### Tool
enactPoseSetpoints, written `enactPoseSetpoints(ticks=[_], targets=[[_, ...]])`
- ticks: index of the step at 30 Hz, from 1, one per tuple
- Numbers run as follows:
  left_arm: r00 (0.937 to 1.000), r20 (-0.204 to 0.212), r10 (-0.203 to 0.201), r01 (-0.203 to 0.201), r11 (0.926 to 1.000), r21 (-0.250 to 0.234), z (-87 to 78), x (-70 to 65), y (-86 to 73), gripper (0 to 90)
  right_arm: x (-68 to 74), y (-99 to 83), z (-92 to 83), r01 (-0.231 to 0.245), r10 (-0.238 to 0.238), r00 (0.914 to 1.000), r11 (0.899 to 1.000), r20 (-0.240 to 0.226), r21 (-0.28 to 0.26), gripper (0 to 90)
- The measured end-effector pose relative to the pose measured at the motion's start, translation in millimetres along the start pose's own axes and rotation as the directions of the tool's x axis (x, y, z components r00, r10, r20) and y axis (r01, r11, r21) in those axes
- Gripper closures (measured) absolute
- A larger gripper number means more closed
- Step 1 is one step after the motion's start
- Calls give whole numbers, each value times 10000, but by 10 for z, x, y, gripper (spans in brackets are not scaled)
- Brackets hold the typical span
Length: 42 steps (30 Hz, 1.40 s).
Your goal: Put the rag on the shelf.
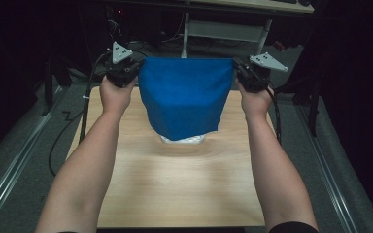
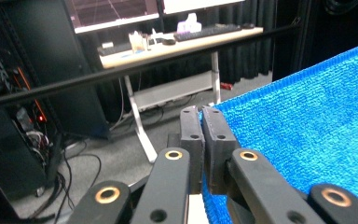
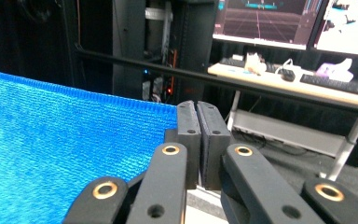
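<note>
A blue cloth (image 1: pixel 184 97) hangs stretched between my two grippers above the far half of the wooden table (image 1: pixel 175 184). My left gripper (image 1: pixel 135 68) is shut on the cloth's upper left corner. My right gripper (image 1: pixel 236 66) is shut on the upper right corner. In the left gripper view the jaws (image 2: pixel 202 122) pinch the cloth's edge and the blue weave (image 2: pixel 307 121) spreads to the right. In the right gripper view the jaws (image 3: pixel 197 115) clamp the corner with the blue fabric (image 3: pixel 60 149) spreading left. The cloth's lower end droops onto a white object (image 1: pixel 183 140) on the table, mostly hidden.
A desk (image 2: pixel 177 46) with monitors, a keyboard and small items stands beyond the table. A black bar (image 3: pixel 223 81) runs across in front of it. Cables (image 1: pixel 63 136) trail on the grey floor at the left. The table's near half (image 1: pixel 175 194) is bare wood.
</note>
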State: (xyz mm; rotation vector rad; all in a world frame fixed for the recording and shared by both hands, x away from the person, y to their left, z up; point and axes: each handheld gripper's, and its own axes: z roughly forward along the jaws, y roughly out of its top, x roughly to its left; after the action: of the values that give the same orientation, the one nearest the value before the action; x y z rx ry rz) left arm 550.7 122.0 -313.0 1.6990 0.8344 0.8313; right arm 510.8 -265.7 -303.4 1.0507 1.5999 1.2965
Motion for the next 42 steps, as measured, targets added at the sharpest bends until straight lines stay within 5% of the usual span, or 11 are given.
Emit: enactPoseSetpoints(ticks=[8, 18, 24, 27, 32, 42], targets=[[9999, 86, -60, 52, 9960, 897, 205, -4, -184, 879, -31, -159, 146, 209, -212, 9998, 9977, 42, 646, 892], [9942, 582, -904, 730, 9650, 2519, 372, -47, -783, 880, 18, -629, 335, 440, -409, 9990, 9766, -188, 2107, 892], [9836, 1041, -1474, 1079, 9427, 3156, 396, -87, -1106, 880, 54, -889, 366, 307, -194, 9988, 9643, -454, 2631, 891], [9805, 1292, -1482, 941, 9307, 3535, 409, -133, -1219, 880, 64, -1023, 356, 180, -17, 9984, 9581, -574, 2858, 891], [9743, 1445, -1728, 1129, 9298, 3504, 385, -181, -1335, 880, 58, -1196, 326, -274, 477, 9971, 9527, -596, 3027, 891], [9650, 1661, -2028, 1299, 9203, 3689, 381, -269, -1504, 880, 109, -1440, 299, -380, 642, 9958, 9391, -656, 3414, 890]])
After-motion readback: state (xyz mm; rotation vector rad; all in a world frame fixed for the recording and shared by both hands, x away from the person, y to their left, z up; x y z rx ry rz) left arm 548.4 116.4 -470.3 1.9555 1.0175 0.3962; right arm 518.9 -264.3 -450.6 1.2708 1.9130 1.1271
